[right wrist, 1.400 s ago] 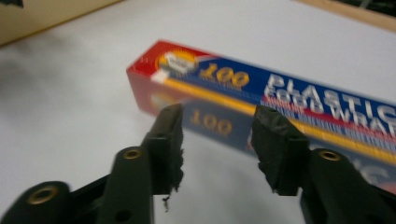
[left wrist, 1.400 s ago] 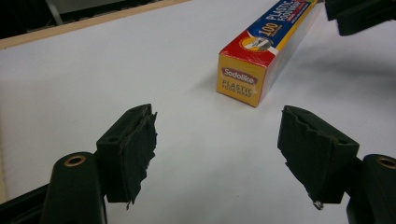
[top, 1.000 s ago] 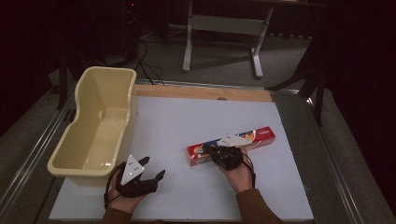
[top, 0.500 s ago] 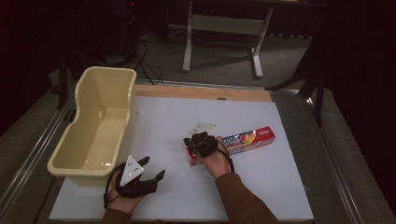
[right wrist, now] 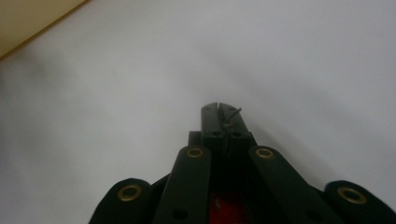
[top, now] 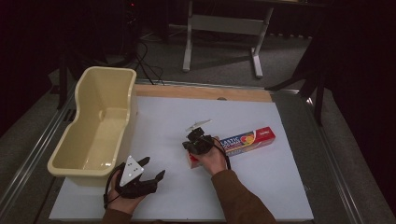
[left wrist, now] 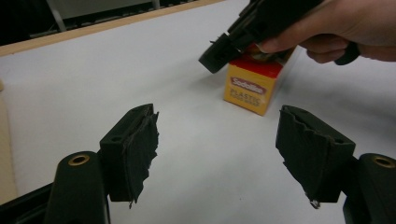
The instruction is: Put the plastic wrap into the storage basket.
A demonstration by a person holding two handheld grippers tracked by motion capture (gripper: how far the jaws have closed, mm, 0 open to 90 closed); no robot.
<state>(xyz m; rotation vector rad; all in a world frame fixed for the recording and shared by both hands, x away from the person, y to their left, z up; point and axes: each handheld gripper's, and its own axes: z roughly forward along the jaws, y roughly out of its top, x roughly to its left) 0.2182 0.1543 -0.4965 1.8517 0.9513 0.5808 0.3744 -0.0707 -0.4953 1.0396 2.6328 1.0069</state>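
Black right claw (top: 192,142) moved left over box (top: 247,140) end.

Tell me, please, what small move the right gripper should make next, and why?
Probably open its jaws. The right gripper is shut on nothing, its tips together over the near end of the plastic wrap box, so it cannot grasp the box. The left gripper waits open near the cream tub.
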